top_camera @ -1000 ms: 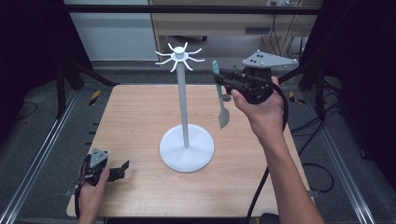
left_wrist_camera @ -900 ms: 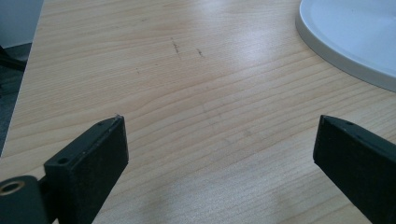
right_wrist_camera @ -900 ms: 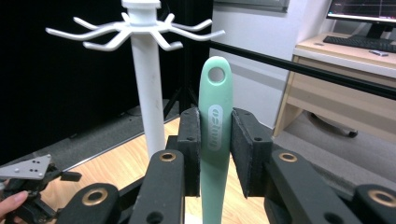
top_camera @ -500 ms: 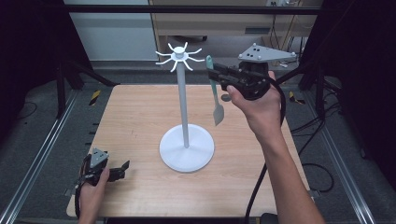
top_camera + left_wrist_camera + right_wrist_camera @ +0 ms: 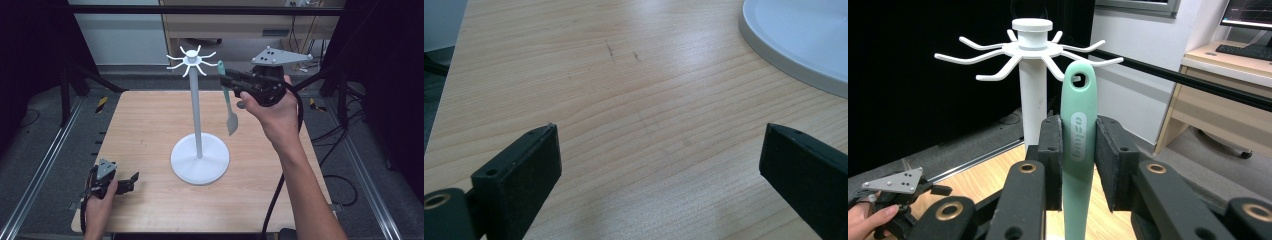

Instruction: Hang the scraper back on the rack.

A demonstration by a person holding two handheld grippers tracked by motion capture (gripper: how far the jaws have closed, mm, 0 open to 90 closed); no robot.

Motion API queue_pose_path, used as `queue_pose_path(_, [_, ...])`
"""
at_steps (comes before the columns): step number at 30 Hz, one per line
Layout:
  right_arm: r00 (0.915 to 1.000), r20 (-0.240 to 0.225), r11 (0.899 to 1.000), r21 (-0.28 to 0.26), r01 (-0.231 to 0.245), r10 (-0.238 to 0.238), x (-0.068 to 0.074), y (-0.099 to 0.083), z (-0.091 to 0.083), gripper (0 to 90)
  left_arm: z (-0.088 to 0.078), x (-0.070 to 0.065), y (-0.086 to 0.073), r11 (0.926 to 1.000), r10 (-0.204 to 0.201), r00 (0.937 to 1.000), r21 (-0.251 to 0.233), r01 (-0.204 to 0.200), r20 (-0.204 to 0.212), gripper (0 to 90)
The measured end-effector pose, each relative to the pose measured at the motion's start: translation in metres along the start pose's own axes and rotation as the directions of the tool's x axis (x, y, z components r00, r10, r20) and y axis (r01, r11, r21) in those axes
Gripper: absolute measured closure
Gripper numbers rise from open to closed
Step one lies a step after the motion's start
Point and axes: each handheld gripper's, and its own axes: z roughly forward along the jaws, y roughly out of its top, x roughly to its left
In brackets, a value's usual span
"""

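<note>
In the high view, the right gripper (image 5: 226, 80) is raised above the table (image 5: 140, 125) with its jaws clamped on the green handle of a spatula (image 5: 229, 105), which hangs down from the jaws, its grey blade below them. The white hook stand (image 5: 199, 125) rises just beside the gripper's tips, and its ring of hooks sits level with them. The left gripper (image 5: 127, 181) rests low on the table's near corner, well apart from the right one, and the stand's round base lies ahead of it.

In the left gripper view, the two black jaws stand wide apart with nothing between them, just bare wood. The edge of the stand's base (image 5: 804, 40) lies ahead of the jaw at the picture's right.

In the right gripper view, the pads press on both sides of the spatula (image 5: 1079, 150), held upright. Its handle hole sits above the jaws, close to one hook of the stand (image 5: 1033, 65) just behind it. Whether they touch I cannot tell.
</note>
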Motion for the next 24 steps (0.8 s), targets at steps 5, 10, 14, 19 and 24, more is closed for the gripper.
queue_pose_path(5, [1.0, -0.007, 1.0, 0.001, -0.001, 0.001, -0.0008, 0.0005, 0.0001, 74.0, 0.0002, -0.0001, 0.0, 1.0, 0.0, 1.0, 0.0, 0.0, 0.0, 2.8])
queue_pose_path(10, [0.9998, -0.021, 1.0, 0.006, -0.003, 0.003, -0.0003, 0.0014, 0.002, 74.0, 0.0001, -0.0002, 0.0, 1.0, 0.001, 1.0, 0.001, -0.001, 0.0, 2.8])
queue_pose_path(14, [0.9996, -0.027, 1.0, 0.014, -0.005, 0.005, -0.0008, 0.001, 0.0045, 74.0, 0.0, 0.0, 0.0, 1.0, 0.001, 1.0, 0.001, -0.001, 0.0, 2.8])
queue_pose_path(19, [0.9995, -0.031, 1.0, 0.016, -0.007, 0.008, -0.0007, 0.0012, 0.0069, 74.0, 0.0002, 0.0, 0.0, 1.0, 0.0, 1.0, 0.001, 0.0, 0.001, 2.8])
queue_pose_path(24, [0.9995, -0.032, 1.0, 0.02, -0.002, 0.003, 0.0, 0.0014, 0.0089, 73.9, 0.0001, 0.0, 0.0, 1.0, 0.0, 1.0, 0.001, 0.0, 0.001, 2.8])
